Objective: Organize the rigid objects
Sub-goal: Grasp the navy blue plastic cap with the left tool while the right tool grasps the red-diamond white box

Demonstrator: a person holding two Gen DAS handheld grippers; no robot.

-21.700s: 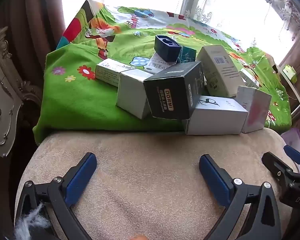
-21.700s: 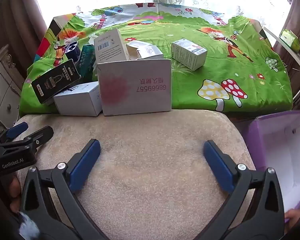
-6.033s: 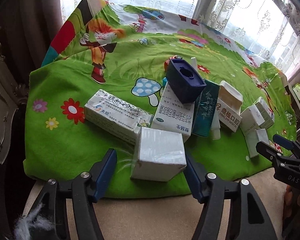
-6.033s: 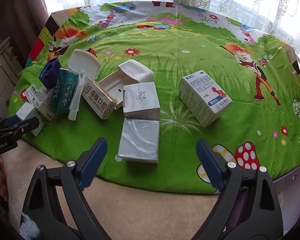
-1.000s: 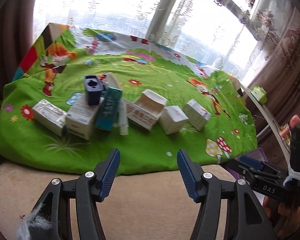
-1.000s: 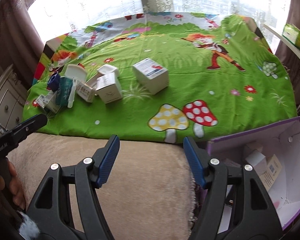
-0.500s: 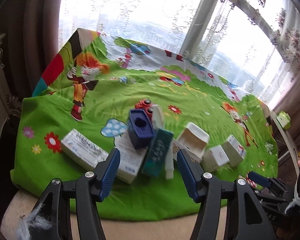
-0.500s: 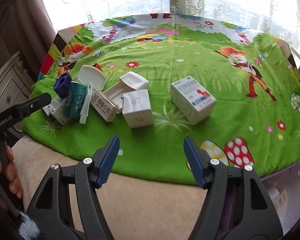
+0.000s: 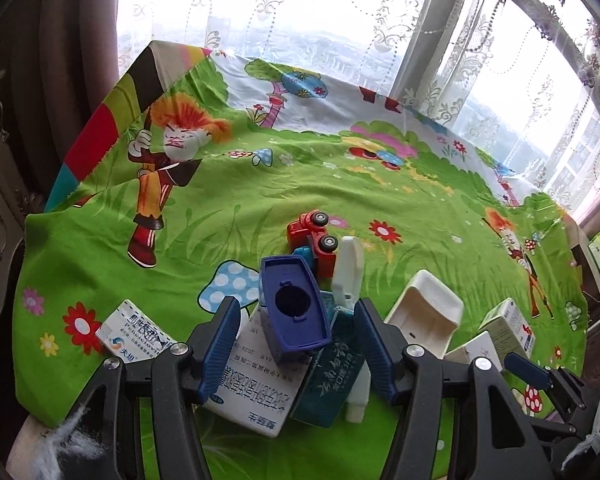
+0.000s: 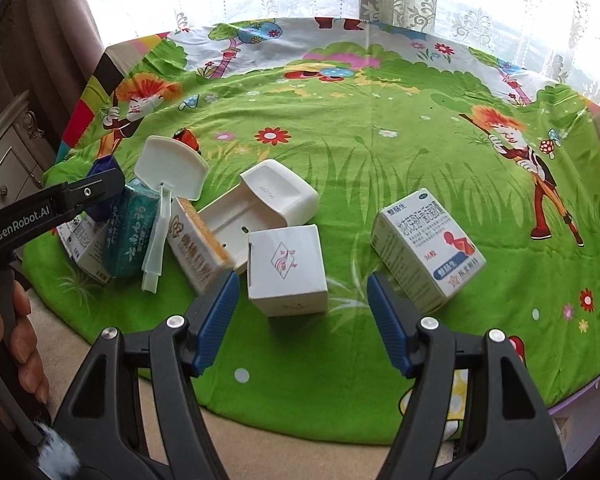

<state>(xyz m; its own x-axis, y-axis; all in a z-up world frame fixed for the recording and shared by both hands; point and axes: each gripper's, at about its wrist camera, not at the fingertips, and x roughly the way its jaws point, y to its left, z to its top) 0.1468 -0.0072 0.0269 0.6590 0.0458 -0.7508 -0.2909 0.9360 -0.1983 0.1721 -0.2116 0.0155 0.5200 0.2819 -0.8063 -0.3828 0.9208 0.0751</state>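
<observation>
I see the green cartoon cloth (image 10: 340, 380) ending at a curved near edge, w/ beige plush surface (image 10: 260, 456) below it. Far half of cloth is bare up to the lace-curtained window; open room also btwn the boxes on the right.

L gripper (image 9: 296, 350): jaws apart, blue ribbed pads, nothing pressed. They frame a cluster: dark-blue plastic tray (image 9: 294, 308) w/ round hole, tilted atop a white printed carton (image 9: 256, 392); teal carton (image 9: 332, 376) leans just beside it. Red toy truck (image 9: 314, 240) lies behind, on its side. Long white carton (image 9: 134, 338) sits left, apart.

R gripper (image 10: 298, 316): jaws apart, empty. White cube carton (image 10: 286, 272), matte card, small red motif, sits btwn the pads; contact w/ either pad – cannot tell. White-blue medicine box (image 10: 428, 252) is near, right. Smooth white moulded holder (image 10: 260, 208) touches cube's far side.
</observation>
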